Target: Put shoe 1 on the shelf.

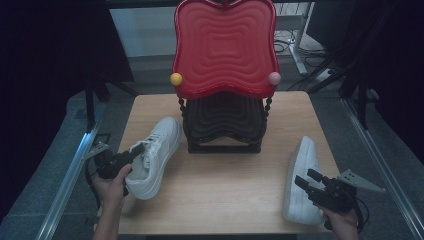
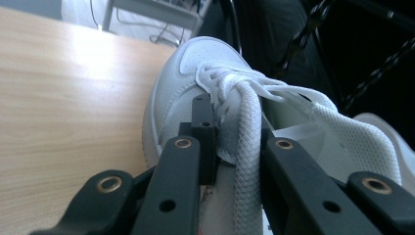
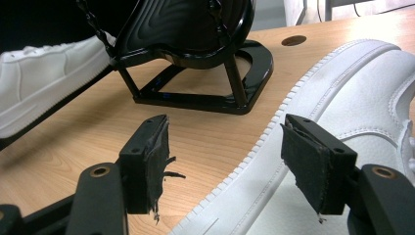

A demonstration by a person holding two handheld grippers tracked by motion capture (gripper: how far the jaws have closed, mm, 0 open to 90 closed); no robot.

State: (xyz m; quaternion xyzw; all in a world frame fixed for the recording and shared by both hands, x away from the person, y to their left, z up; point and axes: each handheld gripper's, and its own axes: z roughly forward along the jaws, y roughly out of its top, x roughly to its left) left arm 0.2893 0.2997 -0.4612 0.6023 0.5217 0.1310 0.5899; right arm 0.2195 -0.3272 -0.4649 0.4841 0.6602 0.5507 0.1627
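Item: left white sneaker (image 1: 155, 152), lying on the left part of the wooden table (image 1: 220, 195), toe pointing away toward the rack, heel end toward the person. In the left gripper view its white lace (image 2: 247, 147) is running between the two black jaws, which are closing tight on it; the perforated toe (image 2: 200, 56) is showing beyond the jaw tips and the mesh tongue (image 2: 342, 132) is spreading to the right.

Item: left gripper (image 1: 134, 151), sitting in the person's left hand (image 1: 112, 185) over the lacing of that sneaker, jaws pinching the lace.

Item: right white sneaker (image 1: 302, 180), lying on its side near the table's right edge, well apart from the first, sole edge facing the table's middle. In the right gripper view its stitched sole rim (image 3: 254, 147) is passing between the jaw pads without either pad touching it.

Item: right gripper (image 1: 307, 179), sitting in the person's right hand (image 1: 342, 220), hovering just over the right sneaker, jaws standing wide apart and holding nothing; the grey three-cornered plate (image 1: 360, 181) is jutting out to its right.

Item: two-tier rack at the far middle of the table, a red wavy tray (image 1: 225, 47) standing above a black wavy tray (image 1: 224, 120) on a black frame; a yellow knob (image 1: 176, 79) and a pink knob (image 1: 274, 78) are sitting at the red tray's lower corners. The left sneaker's toe is resting just beside the frame.
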